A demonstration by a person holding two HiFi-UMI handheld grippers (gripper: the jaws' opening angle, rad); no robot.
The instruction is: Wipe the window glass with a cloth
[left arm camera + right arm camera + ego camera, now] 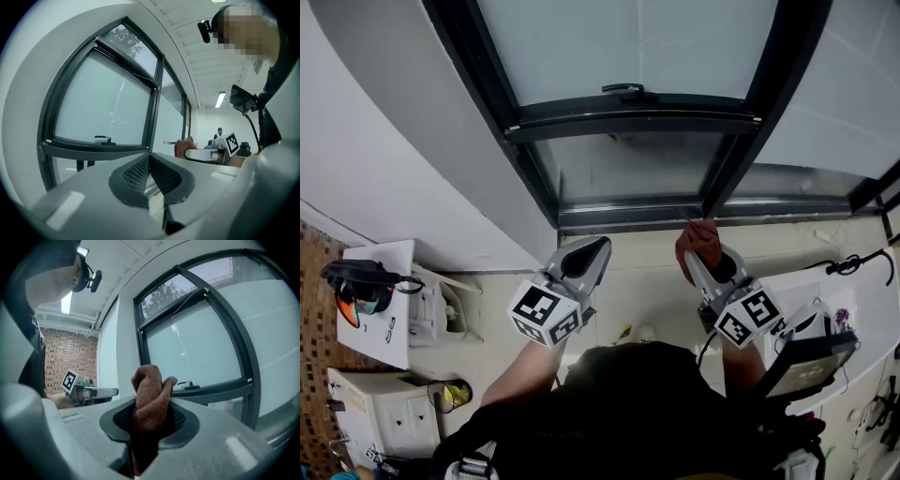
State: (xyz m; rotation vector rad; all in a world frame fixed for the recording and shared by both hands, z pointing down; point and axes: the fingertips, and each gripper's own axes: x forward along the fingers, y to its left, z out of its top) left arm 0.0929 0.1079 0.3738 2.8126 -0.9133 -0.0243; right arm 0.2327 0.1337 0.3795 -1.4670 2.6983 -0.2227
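Leftmost, black goggles with an orange lens lie on a flat white box. Next comes the left gripper, smooth pale-grey plastic tapering to a point. Its dark pads are dimpled like fine mesh. Its jaws are pressed together at the tips with nothing between them, pointing toward the window's lower part. Its cube bears bold black-and-white square markers.

The window frame is dark metal, with a cross bar carrying a black lever handle. The glass above the bar is frosted and pale grey-green. A smaller pane sits below the bar. In the left gripper view, a clear top pane shows tree leaves.

The cloth is rust-brown and coarsely woven, bunched into a rounded knob. The right gripper pinches it between its jaws, with the fabric standing up past the mesh pads. It is held near the bottom of the frame, by the right upright. Whether it touches cannot be told. The right cube carries the same kind of markers. Farthest right, a thin black cable curls on a white ledge.
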